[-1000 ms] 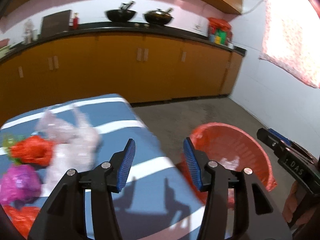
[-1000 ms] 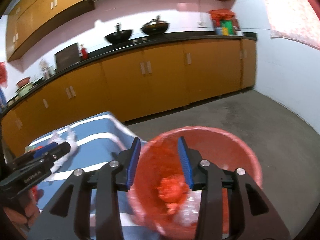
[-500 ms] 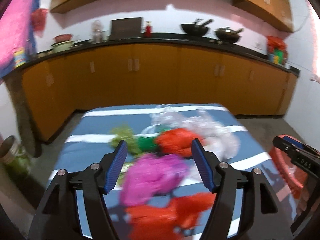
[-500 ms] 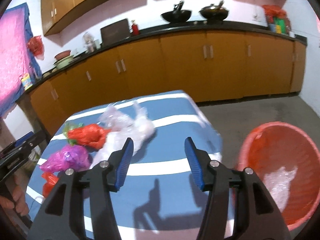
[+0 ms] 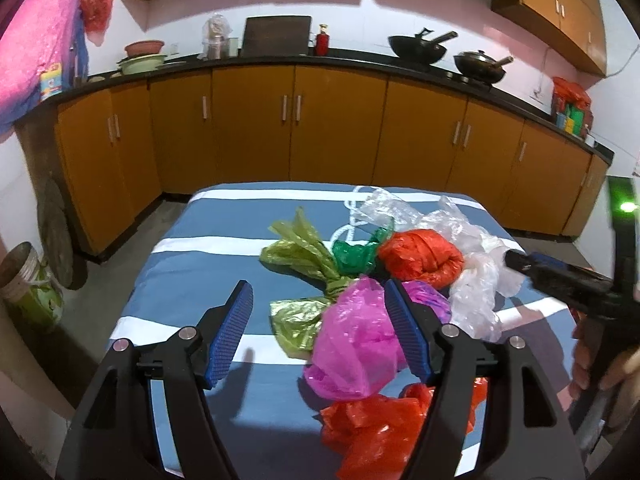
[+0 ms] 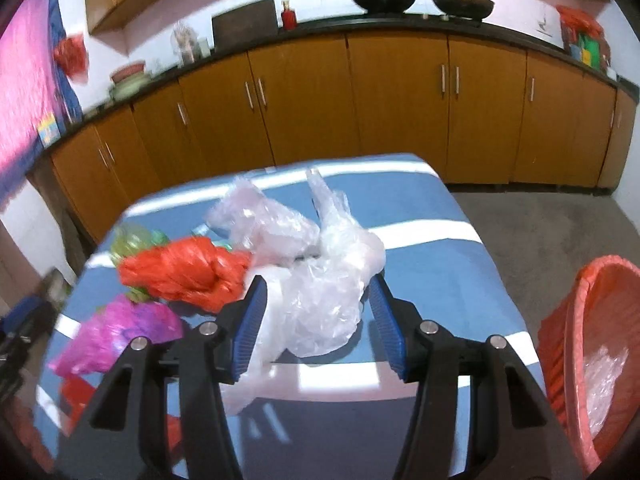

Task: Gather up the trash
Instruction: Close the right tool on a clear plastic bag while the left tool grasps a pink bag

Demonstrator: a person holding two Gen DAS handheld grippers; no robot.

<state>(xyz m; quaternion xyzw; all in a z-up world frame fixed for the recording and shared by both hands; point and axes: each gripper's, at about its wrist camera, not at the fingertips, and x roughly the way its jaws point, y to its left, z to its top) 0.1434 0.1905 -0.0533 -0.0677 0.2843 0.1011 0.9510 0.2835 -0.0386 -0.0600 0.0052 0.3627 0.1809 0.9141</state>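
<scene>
Crumpled plastic bags lie on a blue-and-white striped table (image 5: 192, 272): a magenta bag (image 5: 356, 344), an olive-green bag (image 5: 304, 256), a dark green bag (image 5: 354, 254), a rolled red bag (image 5: 420, 256), a flat red bag (image 5: 372, 428) at the near edge, and clear bags (image 6: 320, 280). My left gripper (image 5: 320, 332) is open and empty, hovering with the magenta bag by its right finger. My right gripper (image 6: 316, 324) is open and empty, its fingers either side of a clear bag. It shows at the right of the left wrist view (image 5: 560, 280). A red basket (image 6: 592, 360) stands on the floor to the right, holding clear plastic.
Orange cabinets (image 5: 296, 128) with a black counter run along the back wall, carrying woks (image 5: 416, 48) and jars. A jar (image 5: 28, 284) stands on the floor to the left of the table. Grey floor (image 6: 560, 232) lies between table and cabinets.
Both grippers have swung left from the red basket towards the bags on the table. The left one has closed in on the magenta bag, the right one on the clear bag. Both stay open.
</scene>
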